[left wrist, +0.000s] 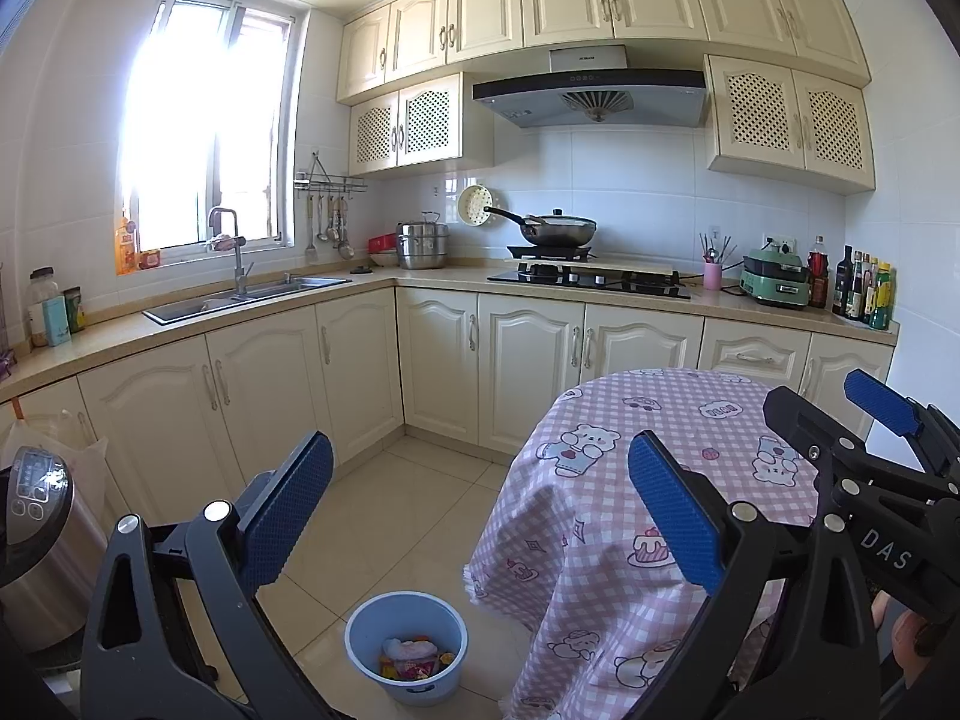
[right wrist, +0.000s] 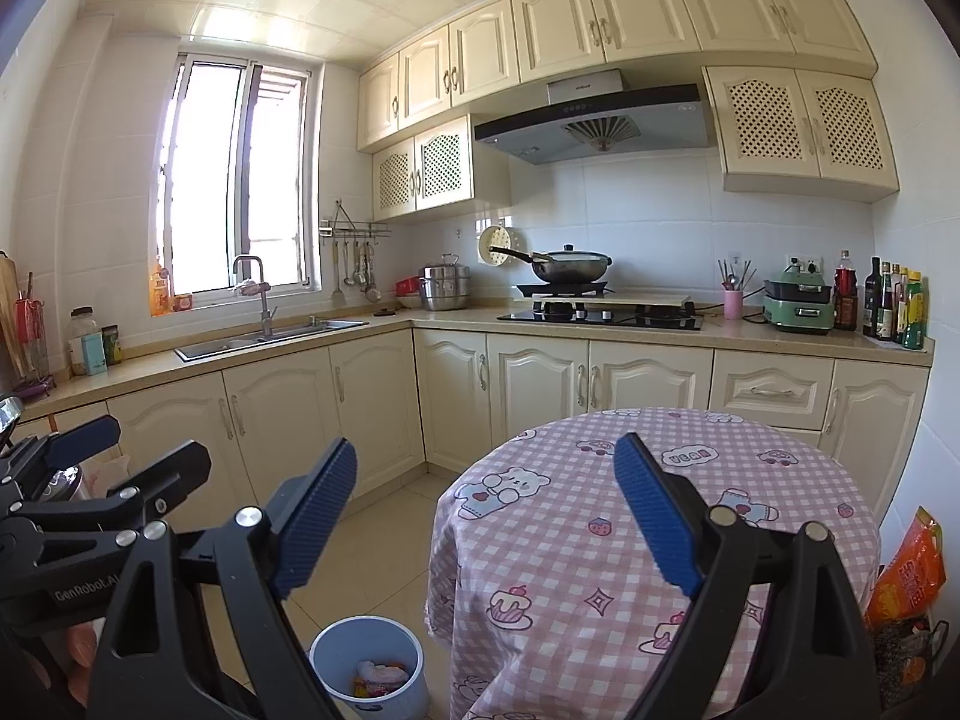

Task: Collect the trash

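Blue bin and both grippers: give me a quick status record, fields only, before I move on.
bin: blue bin on the floor, left of the round table
bin contents: wrappers and crumpled trash inside
table top: pink checked cloth, no loose trash visible on it
left gripper: open, nothing between the pads
right gripper: open, nothing between the pads
other: orange snack bag right of the table, off the top

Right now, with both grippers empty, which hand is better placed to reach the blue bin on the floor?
Left, marginally. The blue bin sits between the left gripper fingers in its view; in the right wrist view it lies toward the right gripper left finger. Both are open and well above it.
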`<state>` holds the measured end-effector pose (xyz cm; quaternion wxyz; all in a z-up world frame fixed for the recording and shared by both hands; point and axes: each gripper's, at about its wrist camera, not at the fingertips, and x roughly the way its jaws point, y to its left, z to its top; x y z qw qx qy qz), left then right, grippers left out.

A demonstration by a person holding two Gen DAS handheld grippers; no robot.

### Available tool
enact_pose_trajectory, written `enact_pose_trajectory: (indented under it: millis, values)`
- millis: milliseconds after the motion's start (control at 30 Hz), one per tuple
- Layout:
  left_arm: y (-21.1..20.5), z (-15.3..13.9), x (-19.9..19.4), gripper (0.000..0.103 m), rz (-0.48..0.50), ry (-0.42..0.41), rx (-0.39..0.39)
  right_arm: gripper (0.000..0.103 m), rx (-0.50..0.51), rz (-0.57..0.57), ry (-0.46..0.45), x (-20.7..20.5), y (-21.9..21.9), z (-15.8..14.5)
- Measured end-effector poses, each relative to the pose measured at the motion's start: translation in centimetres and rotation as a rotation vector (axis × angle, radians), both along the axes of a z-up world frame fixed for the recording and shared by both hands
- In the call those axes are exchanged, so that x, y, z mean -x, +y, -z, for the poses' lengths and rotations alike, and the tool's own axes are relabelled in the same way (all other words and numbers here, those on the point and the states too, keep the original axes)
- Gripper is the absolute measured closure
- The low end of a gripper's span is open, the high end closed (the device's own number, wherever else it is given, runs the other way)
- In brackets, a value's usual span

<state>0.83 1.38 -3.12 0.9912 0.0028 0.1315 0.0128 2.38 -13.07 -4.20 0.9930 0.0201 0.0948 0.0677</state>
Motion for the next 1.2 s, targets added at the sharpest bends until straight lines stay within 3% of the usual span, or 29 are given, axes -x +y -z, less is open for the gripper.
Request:
enact_pose_trajectory:
  millis: [1200]
  values:
    - [-0.17,-0.11,-0.16,0.008,-0.006,0.005,-0.001,0.017,-0.003,-0.016,0.012,-0.91,-0.31,0.27]
